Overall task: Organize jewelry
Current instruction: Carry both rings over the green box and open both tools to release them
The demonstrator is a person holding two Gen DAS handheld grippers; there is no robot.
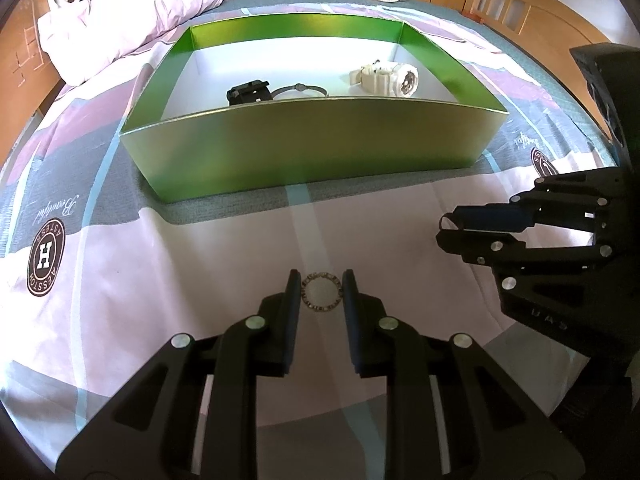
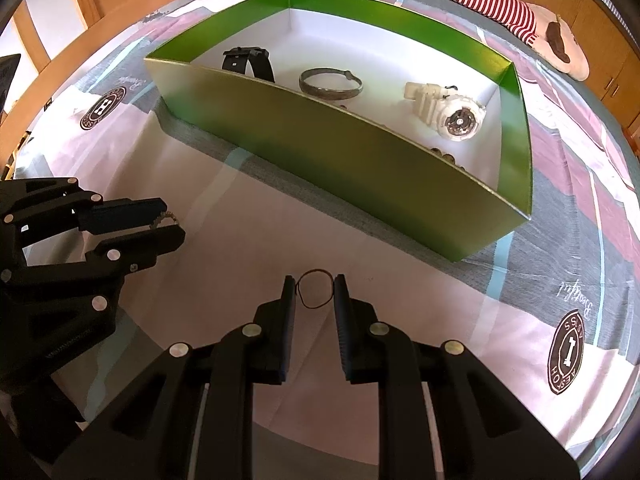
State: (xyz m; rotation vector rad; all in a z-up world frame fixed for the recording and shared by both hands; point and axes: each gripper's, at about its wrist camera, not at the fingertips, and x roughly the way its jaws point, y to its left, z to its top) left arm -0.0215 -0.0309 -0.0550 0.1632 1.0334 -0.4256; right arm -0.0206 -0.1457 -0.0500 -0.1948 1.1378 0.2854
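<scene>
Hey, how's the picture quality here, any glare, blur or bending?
Left wrist view: sharp, strong fisheye bending the green box wall, dark corners, bright sheen on its inner back wall. Right wrist view: the same curve, sunlight washes the bedspread pale, the white watch stays clear.

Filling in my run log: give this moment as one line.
left gripper: shut on studded ring | right gripper: shut on thin ring | green box: three pieces visible

Green box (image 1: 312, 148) — card with a satin metallic sheen outside, matt white inside. Bed sheet (image 1: 120, 280): printed cloth, smooth, matt. White watch (image 2: 452, 114): glossy plastic. Bangle (image 2: 330, 84) — dull, tarnished-looking metal. Black watch strap (image 2: 250, 62): matt. Both grippers, left (image 1: 320, 294) and right (image 2: 315, 290): matt black plastic with bright metal pins.
</scene>
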